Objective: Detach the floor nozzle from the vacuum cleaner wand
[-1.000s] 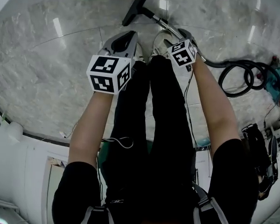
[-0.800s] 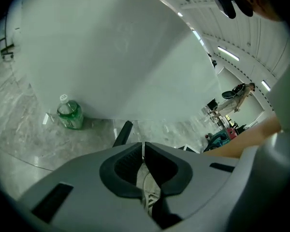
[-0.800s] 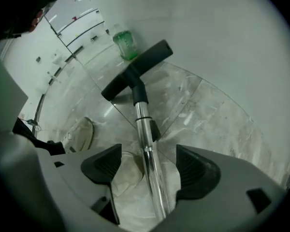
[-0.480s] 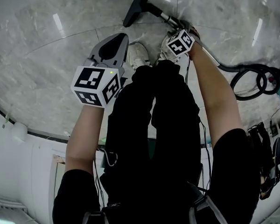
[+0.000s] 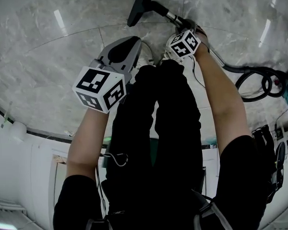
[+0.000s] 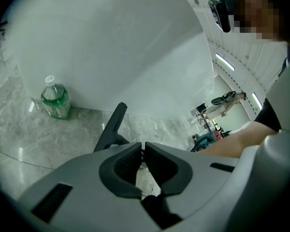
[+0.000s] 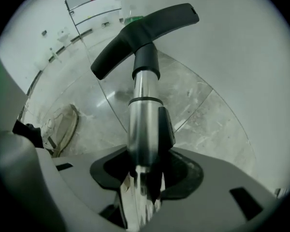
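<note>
Gripping wand [image 7: 142, 110] in right gripper [image 7: 144, 170], jaws just closing, left gripper [image 6: 141, 151] shut empty, risking slip on smooth metal when nozzle [image 7: 145, 28] is pulled.

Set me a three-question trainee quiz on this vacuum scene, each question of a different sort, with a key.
1. True or false: the floor nozzle is already off the wand.
2. Multiple choice: what lies between the jaws of the right gripper? A. nothing B. the wand C. the floor nozzle
3. Fill in: the jaws of the left gripper are ____, with nothing between them.

Key
1. False. The floor nozzle sits on the wand's far end.
2. B. The jaws have just been closing and clamp the wand.
3. Shut.
</note>
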Demonstrator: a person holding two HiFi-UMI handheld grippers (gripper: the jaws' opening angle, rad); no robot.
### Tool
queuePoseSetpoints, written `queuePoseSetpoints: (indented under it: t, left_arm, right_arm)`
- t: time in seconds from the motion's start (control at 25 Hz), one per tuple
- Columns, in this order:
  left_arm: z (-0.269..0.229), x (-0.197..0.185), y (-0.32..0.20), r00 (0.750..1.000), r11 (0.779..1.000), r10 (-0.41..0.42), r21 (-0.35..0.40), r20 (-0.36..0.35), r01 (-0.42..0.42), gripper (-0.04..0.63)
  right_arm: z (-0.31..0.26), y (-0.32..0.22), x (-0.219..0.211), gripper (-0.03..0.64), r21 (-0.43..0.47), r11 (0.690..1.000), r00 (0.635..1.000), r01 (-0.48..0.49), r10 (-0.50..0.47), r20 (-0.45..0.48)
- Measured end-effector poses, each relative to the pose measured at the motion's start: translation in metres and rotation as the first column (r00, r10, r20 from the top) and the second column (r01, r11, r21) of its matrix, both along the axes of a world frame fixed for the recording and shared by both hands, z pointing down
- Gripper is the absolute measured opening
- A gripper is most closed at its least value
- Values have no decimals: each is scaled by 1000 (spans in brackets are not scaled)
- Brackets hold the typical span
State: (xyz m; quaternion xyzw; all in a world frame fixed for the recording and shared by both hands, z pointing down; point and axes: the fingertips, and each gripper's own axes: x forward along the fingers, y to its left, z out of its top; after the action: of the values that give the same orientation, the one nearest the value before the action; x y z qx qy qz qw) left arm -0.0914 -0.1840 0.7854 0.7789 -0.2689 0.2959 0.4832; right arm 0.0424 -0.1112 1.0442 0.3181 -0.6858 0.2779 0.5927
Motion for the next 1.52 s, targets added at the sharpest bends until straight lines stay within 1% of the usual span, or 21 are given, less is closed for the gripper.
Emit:
queuePoseSetpoints:
  t: [0.12, 0.16, 0.24, 0.32, 0.4, 0.48, 0.56, 0.6, 0.64, 0.72, 0.76, 0.8, 0.88, 0.92, 1.04, 1.12, 1.2, 1.32, 1.4, 1.44, 1.52]
  left_arm:
    - [-22, 15, 10, 998, 999, -35, -20, -46, 34, 13]
    - [-30, 21, 14, 995, 997, -65, -49, -81, 61, 41]
    - [-42, 33, 18, 975, 983, -155, -125, -158, 136, 192]
    - [-53, 40, 13, 951, 965, -237, -158, -199, 207, 261]
    - [-63, 40, 2, 930, 951, -303, -133, -207, 280, 291]
    - [-73, 35, -13, 892, 917, -397, -118, -215, 380, 299]
    - [-82, 34, -30, 832, 866, -499, -132, -240, 482, 301]
    - [-86, 37, -37, 810, 849, -528, -136, -255, 511, 301]
    - [-89, 42, -42, 801, 844, -535, -133, -269, 520, 301]
    - [-97, 52, -47, 822, 870, -486, -78, -295, 487, 301]
    - [-103, 55, -49, 837, 887, -444, -28, -320, 460, 299]
    - [-111, 56, -51, 842, 897, -406, 20, -356, 441, 287]
    - [-128, 53, -53, 828, 899, -362, 73, -428, 431, 89]
    - [-134, 52, -50, 823, 899, -349, 88, -449, 430, 83]
    - [-145, 50, -43, 831, 893, -320, 148, -455, 425, 81]
    - [-154, 52, -39, 832, 893, -301, 169, -466, 417, 80]
    - [-169, 60, -37, 836, 904, -249, 191, -490, 382, 80]
    - [-182, 67, -37, 847, 908, -204, 229, -490, 351, 80]
    - [-182, 62, -35, 855, 907, -213, 230, -472, 353, 80]
    - [-181, 58, -35, 858, 907, -225, 221, -461, 357, 80]
    - [-176, 52, -35, 861, 908, -263, 189, -435, 373, 80]
  right_arm:
    - [-55, -19, -6, 192, 63, 998, 997, -22, 18, 75]
    - [-78, -24, -10, 192, 87, 996, 993, -35, 25, 112]
    - [-125, -35, -20, 192, 136, 989, 980, -65, 38, 194]
    - [-170, -44, -30, 192, 176, 980, 963, -91, 42, 267]
    - [-209, -49, -40, 192, 199, 974, 945, -105, 35, 326]
    - [-238, -49, -52, 192, 200, 974, 924, -104, 20, 382]
    - [-260, -45, -64, 192, 192, 978, 901, -88, -4, 433]
    - [-269, -42, -69, 192, 188, 980, 891, -73, -20, 453]
    - [-278, -37, -75, 192, 180, 982, 882, -55, -36, 470]
    - [-297, -24, -88, 192, 140, 990, 859, -17, -57, 508]
    - [-307, -18, -95, 192, 106, 994, 843, -5, -53, 535]
    - [-316, -14, -101, 192, 66, 998, 822, 2, -39, 568]
    - [-332, -6, -108, 192, -2, 1000, 781, 13, -9, 625]
    - [-337, -2, -110, 192, -11, 1000, 769, 18, -7, 639]
    - [-340, 3, -114, 192, 17, 1000, 735, 18, -24, 677]
    - [-342, 7, -119, 192, -5, 998, 692, 57, -36, 721]
    - [-344, 17, -127, 193, -21, 989, 646, 150, -82, 759]
    - [-347, 21, -138, 193, 52, 977, 581, 205, -165, 797]
    - [-347, 21, -144, 192, 61, 978, 576, 199, -168, 800]
    - [-346, 21, -146, 187, 50, 981, 592, 190, -155, 791]
    - [-344, 18, -147, 136, 34, 987, 644, 156, -128, 754]
